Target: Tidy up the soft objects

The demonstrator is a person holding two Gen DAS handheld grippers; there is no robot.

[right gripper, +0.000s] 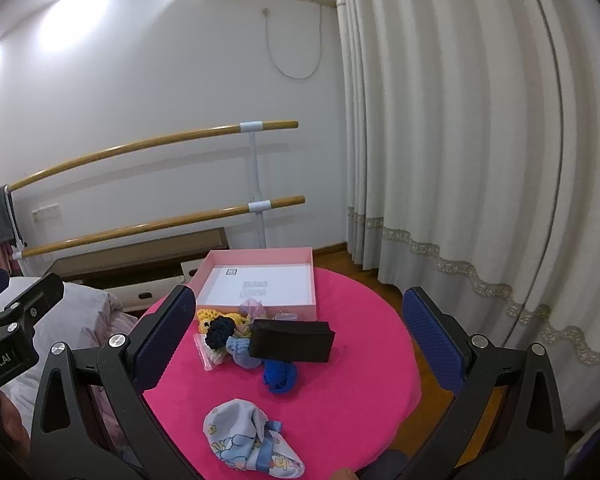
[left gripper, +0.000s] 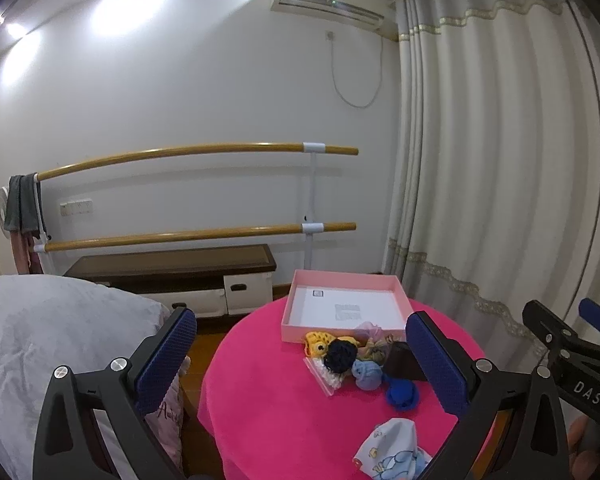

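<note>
1. The soft things lie in a heap on your round pink table (right gripper: 340, 400), just in front of the open pink box (right gripper: 260, 258), whose white floor holds nothing soft.
2. In that heap you have a yellow crochet piece (right gripper: 224, 317), a dark navy yarn ball (right gripper: 219, 330), a pale blue knit (right gripper: 242, 351) and a black pouch (right gripper: 292, 340) lying across them, all touching or overlapping.
3. A royal blue knit (right gripper: 280, 376) sits just below the pouch, and a printed baby cloth (right gripper: 252, 440) lies apart, at the table's near edge.
4. Your right gripper (right gripper: 296, 334) hovers above the table with its fingers spread wide, gripping nothing.
5. Your left gripper (left gripper: 300, 354) is likewise spread wide and empty, off toward the table's left side.
6. Behind stand two wooden bars (left gripper: 196, 150), a low bench (left gripper: 172, 264) and a curtain (left gripper: 500, 160).
</note>
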